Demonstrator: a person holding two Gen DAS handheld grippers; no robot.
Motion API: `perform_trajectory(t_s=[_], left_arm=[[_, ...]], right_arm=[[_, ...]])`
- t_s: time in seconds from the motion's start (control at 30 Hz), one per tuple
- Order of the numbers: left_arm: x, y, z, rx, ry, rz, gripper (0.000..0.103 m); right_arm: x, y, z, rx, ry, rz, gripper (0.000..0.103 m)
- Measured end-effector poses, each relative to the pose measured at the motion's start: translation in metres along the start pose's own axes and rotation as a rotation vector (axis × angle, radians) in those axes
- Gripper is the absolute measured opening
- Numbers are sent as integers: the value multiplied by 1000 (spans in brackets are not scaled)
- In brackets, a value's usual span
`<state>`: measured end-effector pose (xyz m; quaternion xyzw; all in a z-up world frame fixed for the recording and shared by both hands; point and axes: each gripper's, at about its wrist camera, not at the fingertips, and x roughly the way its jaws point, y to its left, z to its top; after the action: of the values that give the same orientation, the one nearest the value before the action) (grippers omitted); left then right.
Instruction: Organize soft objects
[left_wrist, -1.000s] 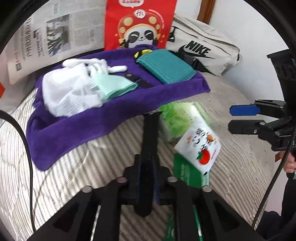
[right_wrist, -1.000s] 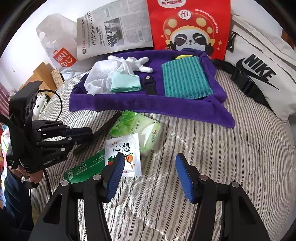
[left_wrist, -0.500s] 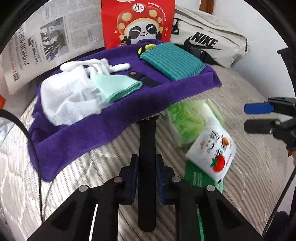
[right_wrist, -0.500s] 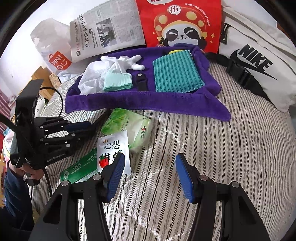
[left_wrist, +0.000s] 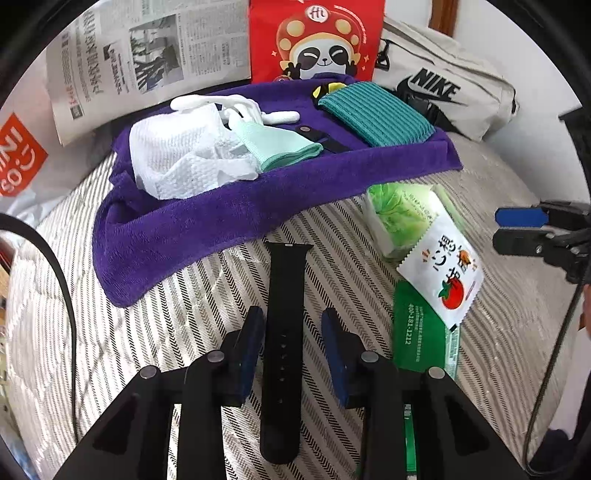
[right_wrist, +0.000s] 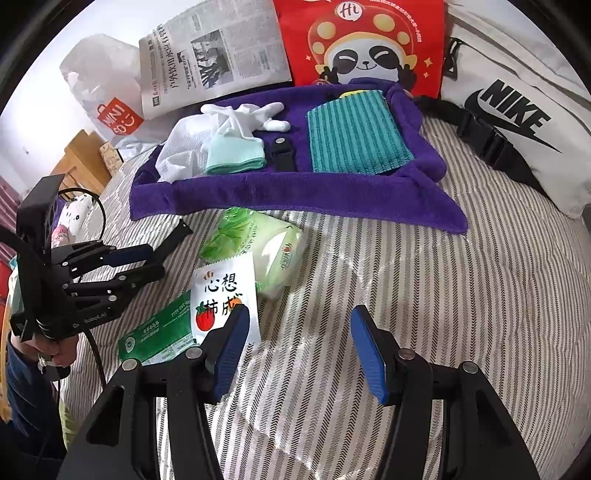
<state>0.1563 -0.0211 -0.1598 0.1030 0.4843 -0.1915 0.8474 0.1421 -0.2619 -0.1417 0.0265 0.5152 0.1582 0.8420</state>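
- Jaws of left gripper (left_wrist: 291, 336) have just been opening; black strap (left_wrist: 284, 332) is lying between the pads, apparently untouched, resting on the striped bedcover (left_wrist: 184, 314) just short of the purple towel (left_wrist: 207, 218).
- Right gripper (right_wrist: 295, 347) is hovering half open, holding nothing, over bare bedcover beside the sachet (right_wrist: 225, 299).
- Step, judged: strap is being released or re-gripped; next move calls for a firm pinch, then a carry onto the towel.
- Both grippers are pointing steeply down.

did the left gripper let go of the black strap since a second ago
Yes. The left gripper has just been opening; the black strap lies between its parted fingers on the striped bedding, near the purple towel.
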Motion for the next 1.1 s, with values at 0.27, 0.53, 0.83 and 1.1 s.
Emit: perform_trajectory(t_s=[0.27,0.53,0.83,1.1], left_arm=[[-4,2,-4,-23,1,11,20],[-12,12,-14,-57,8,66,20],[-24,29,-36,-114,-10,72,20],[-26,28,-39,-114,-32,65,20]], right_arm=[[-1,9,-1,-24,-3,10,57],[8,31,-3,-58,20,41,60],[38,64,0,-77,65,-21,62],[54,85,-4,-130,45,-121,55]])
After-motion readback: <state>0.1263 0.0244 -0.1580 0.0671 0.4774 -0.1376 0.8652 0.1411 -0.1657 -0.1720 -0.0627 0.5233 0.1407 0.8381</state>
